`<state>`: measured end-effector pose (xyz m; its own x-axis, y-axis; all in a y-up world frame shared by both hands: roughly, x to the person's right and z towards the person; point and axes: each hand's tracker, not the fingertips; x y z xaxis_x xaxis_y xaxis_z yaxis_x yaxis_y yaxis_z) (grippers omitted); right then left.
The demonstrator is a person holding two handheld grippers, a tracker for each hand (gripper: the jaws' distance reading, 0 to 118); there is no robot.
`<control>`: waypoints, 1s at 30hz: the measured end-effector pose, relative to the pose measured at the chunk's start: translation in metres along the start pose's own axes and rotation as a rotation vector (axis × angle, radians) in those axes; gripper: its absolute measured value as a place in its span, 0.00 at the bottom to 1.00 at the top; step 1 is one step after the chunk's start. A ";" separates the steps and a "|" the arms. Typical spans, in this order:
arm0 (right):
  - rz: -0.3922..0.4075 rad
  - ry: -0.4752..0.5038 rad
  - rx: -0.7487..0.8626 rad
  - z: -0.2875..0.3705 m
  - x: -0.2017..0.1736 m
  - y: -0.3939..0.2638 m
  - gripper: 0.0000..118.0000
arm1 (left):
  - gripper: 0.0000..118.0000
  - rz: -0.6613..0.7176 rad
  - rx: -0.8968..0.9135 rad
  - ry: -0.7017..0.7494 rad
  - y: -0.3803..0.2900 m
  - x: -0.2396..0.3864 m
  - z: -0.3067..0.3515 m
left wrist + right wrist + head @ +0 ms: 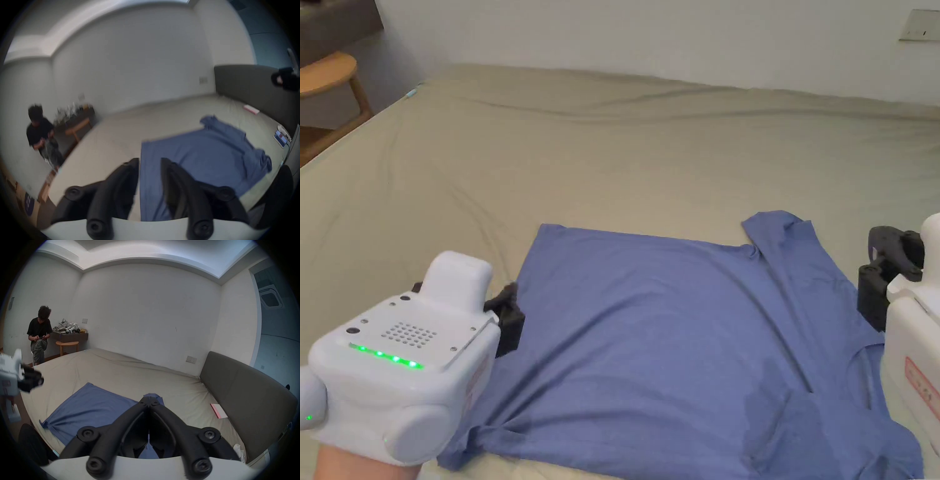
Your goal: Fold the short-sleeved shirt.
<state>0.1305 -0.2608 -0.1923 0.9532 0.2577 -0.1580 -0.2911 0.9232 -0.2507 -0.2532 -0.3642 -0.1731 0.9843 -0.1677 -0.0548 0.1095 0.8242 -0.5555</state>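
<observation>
The blue shirt [675,337], thin and limp on the bed [612,156], wants pinching at its hem corner, where the left hand-held gripper [150,160] gapes empty; the right hand-held gripper [149,398], beside its collar, is closed, empty.

No text, brand, number or sign is legible on anything here.
</observation>
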 end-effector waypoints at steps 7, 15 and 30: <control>-0.026 -0.005 -0.108 -0.013 0.002 -0.022 0.01 | 0.97 0.060 -0.396 0.015 -0.125 -0.015 -0.047; -0.026 -0.013 -0.163 -0.018 0.001 -0.027 0.01 | 0.62 0.106 -0.426 0.074 -0.145 -0.022 -0.055; -0.085 -0.124 -0.379 -0.018 0.047 -0.094 0.24 | 0.01 0.153 -0.326 0.032 -0.108 -0.024 -0.046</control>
<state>0.2006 -0.3405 -0.1938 0.9711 0.2384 -0.0108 -0.1977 0.7783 -0.5960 -0.2951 -0.4734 -0.1498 0.9806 -0.0765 -0.1806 -0.0938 0.6258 -0.7743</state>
